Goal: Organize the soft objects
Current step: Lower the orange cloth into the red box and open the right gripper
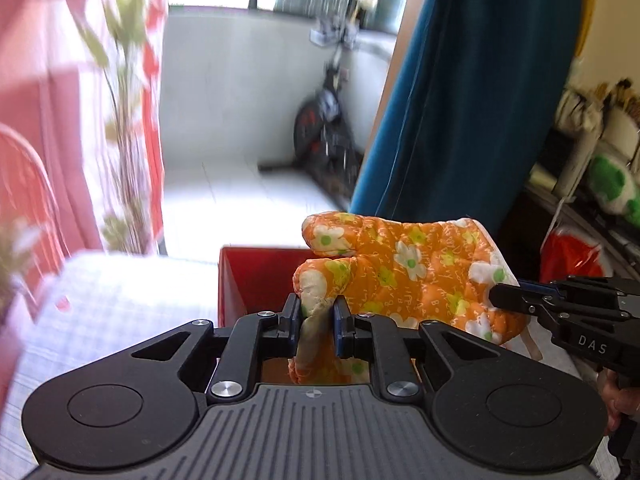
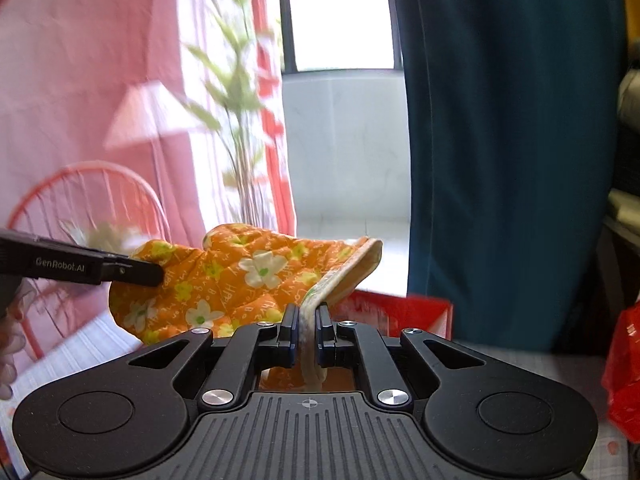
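Observation:
An orange oven mitt with white and yellow flowers hangs stretched in the air between both grippers. My left gripper is shut on its thumb end. My right gripper is shut on the cream cuff edge of the mitt. The right gripper also shows in the left wrist view, at the mitt's right end. The left gripper shows in the right wrist view, at the mitt's left end. A red open box sits on the table just below and behind the mitt; its corner shows in the right wrist view.
The table has a pale checked cloth. A pink curtain and a tall plant stand to the left with a red wire chair. A teal curtain hangs right. A red bag lies at the far right.

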A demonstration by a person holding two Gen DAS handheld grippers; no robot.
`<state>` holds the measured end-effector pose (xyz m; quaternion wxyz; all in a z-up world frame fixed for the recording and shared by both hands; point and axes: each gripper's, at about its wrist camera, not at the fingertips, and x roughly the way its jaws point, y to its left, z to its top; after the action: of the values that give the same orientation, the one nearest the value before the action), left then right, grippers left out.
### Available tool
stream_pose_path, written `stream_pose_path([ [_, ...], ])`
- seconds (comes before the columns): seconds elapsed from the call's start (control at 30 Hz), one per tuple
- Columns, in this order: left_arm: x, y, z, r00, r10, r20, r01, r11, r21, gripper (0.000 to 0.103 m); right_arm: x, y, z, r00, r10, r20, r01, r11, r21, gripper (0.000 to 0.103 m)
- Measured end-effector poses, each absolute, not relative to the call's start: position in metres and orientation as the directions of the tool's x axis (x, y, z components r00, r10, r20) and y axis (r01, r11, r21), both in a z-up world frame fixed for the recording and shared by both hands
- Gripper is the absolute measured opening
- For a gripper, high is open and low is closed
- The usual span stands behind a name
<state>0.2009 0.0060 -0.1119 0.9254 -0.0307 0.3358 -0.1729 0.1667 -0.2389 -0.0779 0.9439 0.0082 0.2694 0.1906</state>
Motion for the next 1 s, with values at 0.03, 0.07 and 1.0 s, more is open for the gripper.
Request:
stream_pose_path([
  [0.03,0.211,0.005,-0.120,0.693,-0.341,-0.635,0.293,0.938,-0.184,0.017,0.176,-0.238,-0.087,0.769,0.356,-0.531,-0.348,0.930,0.119,0.008],
  [0.07,0.220,0.004,-0.128,0.672,-0.342,-0.657,0.292,0.937,-0.190,0.017,0.182,-0.235,-0.098,0.757,0.348,-0.554,-0.342,0.932,0.118,0.008],
  [1.0,0.246,-0.009,-0.171,0.519,-0.322,-0.792,0.358,0.923,-0.141,0.062,0.215,-0.230,-0.187,0.585,0.278,-0.762,-0.284,0.950,0.128,0.026],
])
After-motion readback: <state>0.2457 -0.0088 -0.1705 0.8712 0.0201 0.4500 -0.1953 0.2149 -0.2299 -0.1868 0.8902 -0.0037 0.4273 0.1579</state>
